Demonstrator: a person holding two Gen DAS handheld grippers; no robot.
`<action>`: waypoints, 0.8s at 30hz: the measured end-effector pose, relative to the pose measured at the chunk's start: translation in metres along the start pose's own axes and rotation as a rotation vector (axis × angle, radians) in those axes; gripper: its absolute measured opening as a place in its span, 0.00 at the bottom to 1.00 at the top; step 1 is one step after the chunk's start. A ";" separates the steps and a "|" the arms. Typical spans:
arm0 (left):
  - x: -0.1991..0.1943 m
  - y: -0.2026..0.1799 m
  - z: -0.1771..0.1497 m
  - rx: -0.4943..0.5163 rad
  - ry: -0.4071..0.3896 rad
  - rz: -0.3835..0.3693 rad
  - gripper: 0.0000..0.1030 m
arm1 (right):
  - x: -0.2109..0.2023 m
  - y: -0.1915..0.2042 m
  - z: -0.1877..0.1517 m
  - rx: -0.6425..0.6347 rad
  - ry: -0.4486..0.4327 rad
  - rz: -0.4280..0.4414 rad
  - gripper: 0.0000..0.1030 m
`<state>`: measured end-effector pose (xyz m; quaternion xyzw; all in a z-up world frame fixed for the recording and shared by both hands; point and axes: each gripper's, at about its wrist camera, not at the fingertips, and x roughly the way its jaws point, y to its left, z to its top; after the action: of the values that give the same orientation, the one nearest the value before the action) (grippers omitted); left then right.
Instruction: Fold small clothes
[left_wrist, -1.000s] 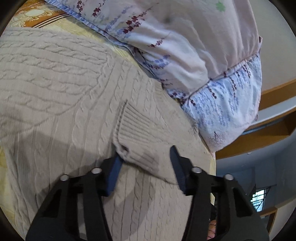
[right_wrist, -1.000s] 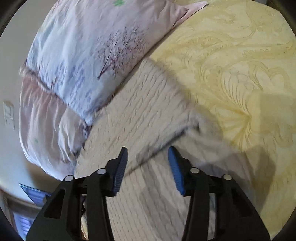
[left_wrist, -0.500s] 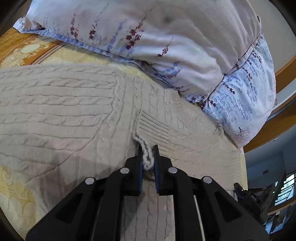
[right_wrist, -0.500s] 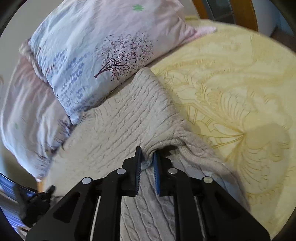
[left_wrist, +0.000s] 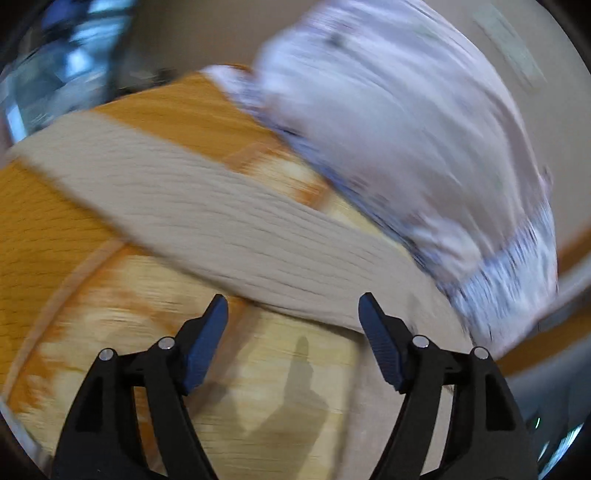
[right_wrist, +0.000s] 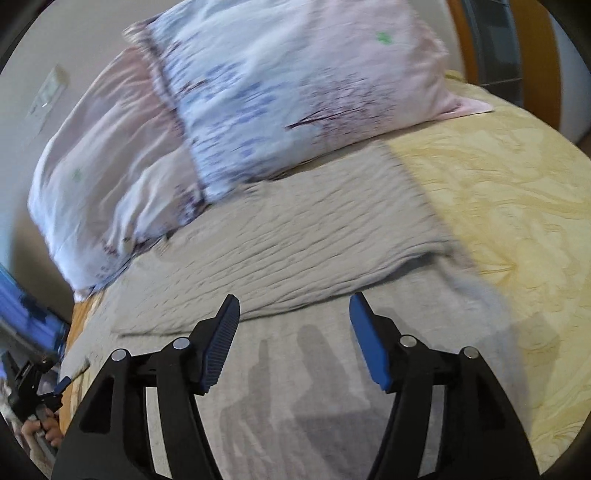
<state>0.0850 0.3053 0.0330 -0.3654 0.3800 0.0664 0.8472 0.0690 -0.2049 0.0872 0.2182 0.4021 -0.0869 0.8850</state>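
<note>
Both tools have let go since half a second ago, when each was pinched on a fold of the cable-knit sweater (right_wrist: 317, 236). The left tool (left_wrist: 293, 334) now has its jaws spread wide with nothing between them; its view is heavily blurred. In it a sleeve of the sweater (left_wrist: 207, 206) runs as a beige band across the yellow-and-orange bedspread (left_wrist: 62, 229), ending just below the floral pillow (left_wrist: 406, 140). The right tool (right_wrist: 293, 332) also stands wide apart and empty, hovering over the sweater's near part. The sweater lies flat on the bed, its folded-over layer reaching up against the floral pillow (right_wrist: 295, 85), with bare bedspread (right_wrist: 517, 221) to its right.
</note>
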 end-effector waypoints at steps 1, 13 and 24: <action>-0.003 0.015 0.005 -0.045 -0.009 0.009 0.69 | 0.001 0.004 -0.002 -0.007 0.007 0.011 0.62; 0.002 0.101 0.040 -0.435 -0.086 -0.079 0.34 | -0.001 0.009 -0.012 -0.028 0.022 0.024 0.62; -0.008 0.061 0.059 -0.392 -0.162 -0.139 0.06 | -0.003 0.007 -0.009 -0.040 0.011 0.033 0.62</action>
<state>0.0905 0.3900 0.0301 -0.5418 0.2646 0.1093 0.7903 0.0633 -0.1946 0.0866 0.2074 0.4048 -0.0629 0.8883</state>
